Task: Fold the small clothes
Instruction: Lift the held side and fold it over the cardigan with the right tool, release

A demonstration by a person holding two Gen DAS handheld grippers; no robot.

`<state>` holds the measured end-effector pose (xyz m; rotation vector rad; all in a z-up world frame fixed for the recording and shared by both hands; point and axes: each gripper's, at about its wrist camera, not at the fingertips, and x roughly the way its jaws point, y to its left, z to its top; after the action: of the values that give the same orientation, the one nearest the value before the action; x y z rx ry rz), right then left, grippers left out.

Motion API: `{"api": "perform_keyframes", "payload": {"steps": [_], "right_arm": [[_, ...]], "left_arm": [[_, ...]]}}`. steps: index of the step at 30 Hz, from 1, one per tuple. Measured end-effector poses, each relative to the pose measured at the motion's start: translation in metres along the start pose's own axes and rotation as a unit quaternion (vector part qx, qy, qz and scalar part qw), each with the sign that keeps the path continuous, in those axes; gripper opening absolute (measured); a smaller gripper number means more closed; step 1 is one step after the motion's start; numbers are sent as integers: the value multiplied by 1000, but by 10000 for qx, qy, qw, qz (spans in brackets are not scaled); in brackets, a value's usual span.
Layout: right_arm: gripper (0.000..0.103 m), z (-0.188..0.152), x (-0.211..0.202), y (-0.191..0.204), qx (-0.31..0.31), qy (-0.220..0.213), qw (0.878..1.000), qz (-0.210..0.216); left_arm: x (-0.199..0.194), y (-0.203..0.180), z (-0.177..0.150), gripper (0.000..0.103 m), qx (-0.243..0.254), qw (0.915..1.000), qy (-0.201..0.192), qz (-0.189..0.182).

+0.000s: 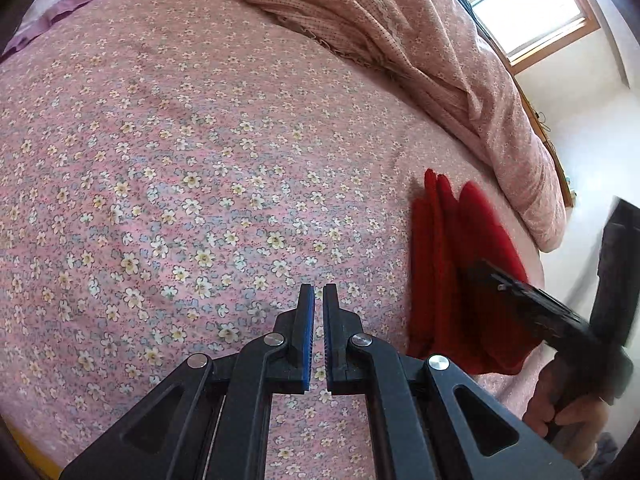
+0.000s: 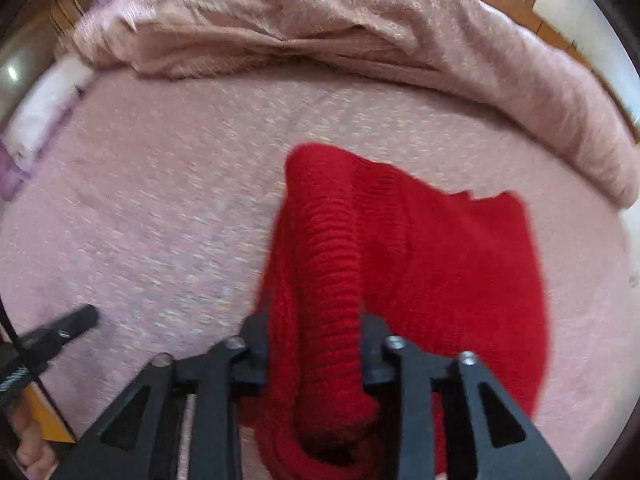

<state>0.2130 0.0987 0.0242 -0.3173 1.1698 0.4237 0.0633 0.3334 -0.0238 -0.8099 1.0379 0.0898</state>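
A red knitted garment (image 2: 432, 264) lies on the pink floral bedsheet (image 1: 180, 160), with a thick fold bunched between my right gripper's fingers. My right gripper (image 2: 314, 344) is shut on this fold; its fingertips are hidden by the knit. In the left wrist view the same red garment (image 1: 444, 264) lies to the right, with the right gripper (image 1: 532, 304) over it, blurred. My left gripper (image 1: 316, 292) is shut and empty, its blue pads almost touching, above bare sheet to the left of the garment.
A rumpled pink duvet (image 1: 420, 40) is piled along the far side of the bed, also in the right wrist view (image 2: 360, 24). A window (image 1: 532, 8) is beyond it. A white and purple pillow (image 2: 44, 112) lies at far left.
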Motion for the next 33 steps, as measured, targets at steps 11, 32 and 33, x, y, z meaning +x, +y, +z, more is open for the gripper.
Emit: {"api": "perform_keyframes", "payload": {"steps": [11, 32, 33], "right_arm": [[72, -61, -110, -73, -337, -1547, 9856, 591], [76, -190, -34, -147, -255, -2132, 9766, -69], [76, -189, -33, -143, -257, -2213, 9746, -231]], "left_arm": [[0, -66, -17, 44, 568, 9942, 194, -898], [60, -163, -11, 24, 66, 9851, 477, -1649], [57, -170, -9, 24, 177, 9850, 401, -1669]]}}
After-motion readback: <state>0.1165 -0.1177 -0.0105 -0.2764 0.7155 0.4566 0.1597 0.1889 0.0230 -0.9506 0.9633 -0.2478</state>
